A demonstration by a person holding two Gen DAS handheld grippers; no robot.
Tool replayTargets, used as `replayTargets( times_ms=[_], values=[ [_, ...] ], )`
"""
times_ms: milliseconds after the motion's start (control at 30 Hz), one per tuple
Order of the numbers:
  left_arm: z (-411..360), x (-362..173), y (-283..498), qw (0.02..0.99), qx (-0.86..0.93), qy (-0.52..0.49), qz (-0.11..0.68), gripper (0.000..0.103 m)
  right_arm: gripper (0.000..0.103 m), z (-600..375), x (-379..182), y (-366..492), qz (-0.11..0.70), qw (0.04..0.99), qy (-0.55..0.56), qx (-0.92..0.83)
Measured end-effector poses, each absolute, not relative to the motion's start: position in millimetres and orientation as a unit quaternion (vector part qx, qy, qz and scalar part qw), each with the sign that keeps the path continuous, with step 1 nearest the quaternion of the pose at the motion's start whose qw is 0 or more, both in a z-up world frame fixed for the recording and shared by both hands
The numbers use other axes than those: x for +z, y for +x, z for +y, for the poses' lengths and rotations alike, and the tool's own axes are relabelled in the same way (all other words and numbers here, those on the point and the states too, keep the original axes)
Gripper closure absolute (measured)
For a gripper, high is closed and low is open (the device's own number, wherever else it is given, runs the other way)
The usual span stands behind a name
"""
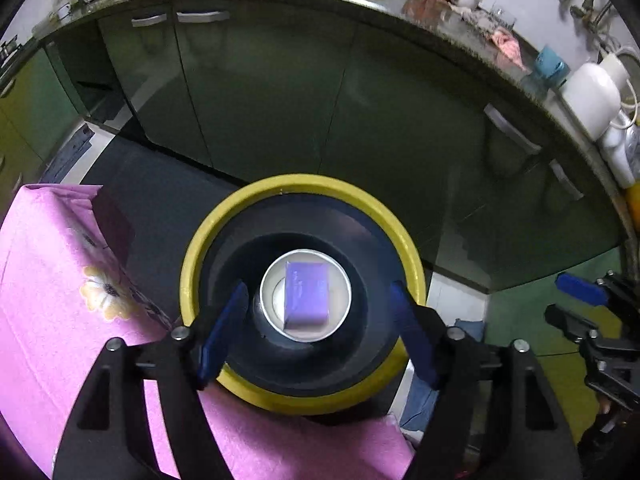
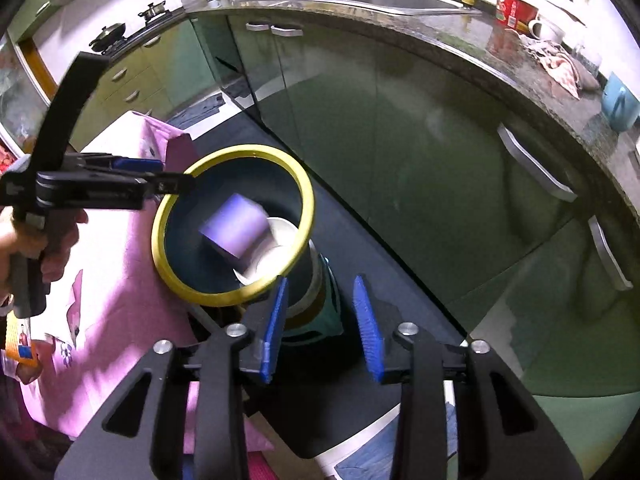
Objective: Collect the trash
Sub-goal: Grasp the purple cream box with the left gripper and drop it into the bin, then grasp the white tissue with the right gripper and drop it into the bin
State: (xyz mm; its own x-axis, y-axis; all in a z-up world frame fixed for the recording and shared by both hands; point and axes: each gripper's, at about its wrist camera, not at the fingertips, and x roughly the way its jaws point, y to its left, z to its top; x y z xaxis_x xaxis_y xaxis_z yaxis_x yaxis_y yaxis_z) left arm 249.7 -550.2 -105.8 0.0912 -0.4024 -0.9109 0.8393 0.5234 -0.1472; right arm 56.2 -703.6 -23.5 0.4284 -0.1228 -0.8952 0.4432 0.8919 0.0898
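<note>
Bin (image 1: 304, 184) with yellow rim beside pink cloth (image 1: 52, 280). Purple box (image 1: 307, 295) inside, over white cup (image 1: 344, 280), falling or landed, hard to tell. Looks light, stiff; best held by flat sides. Left gripper (image 1: 316, 324) wide open, empty. Right gripper (image 2: 322, 326) partly open, empty. Bin bottom dark, hidden.

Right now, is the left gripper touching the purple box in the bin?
Apart. In the left wrist view the left gripper stands open above the bin, its blue pads clear on both sides of the purple box far below.
</note>
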Motion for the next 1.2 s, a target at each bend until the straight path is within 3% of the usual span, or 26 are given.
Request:
replayTargets(
  times_ms=[267,567,833,900,1000,1200],
  values=[
    [-475,-35,241,0.726,-0.458,0.158,0.487,0.025,0.063,-664,-26,69,0.512,0.837,0.151,-0.119],
    [-298,54,214,0.823,-0.403,0.122,0.381,0.017,0.052,-509,-29,126,0.525,0.839,0.1,0.108],
    [-158,50,176,0.885,-0.299,0.079,0.349,0.015,0.052,-415,-50,177,0.548,0.809,0.058,0.206],
    [-132,46,171,0.892,-0.28,0.069,0.348,0.015,0.048,-403,-57,186,0.554,0.804,0.049,0.21],
    [-104,40,164,0.897,-0.264,0.052,0.352,0.015,0.042,-396,-63,193,0.561,0.8,0.038,0.209],
    [-91,25,163,0.889,-0.272,0.045,0.365,0.015,0.041,-381,-78,195,0.583,0.789,0.016,0.193]
  ],
)
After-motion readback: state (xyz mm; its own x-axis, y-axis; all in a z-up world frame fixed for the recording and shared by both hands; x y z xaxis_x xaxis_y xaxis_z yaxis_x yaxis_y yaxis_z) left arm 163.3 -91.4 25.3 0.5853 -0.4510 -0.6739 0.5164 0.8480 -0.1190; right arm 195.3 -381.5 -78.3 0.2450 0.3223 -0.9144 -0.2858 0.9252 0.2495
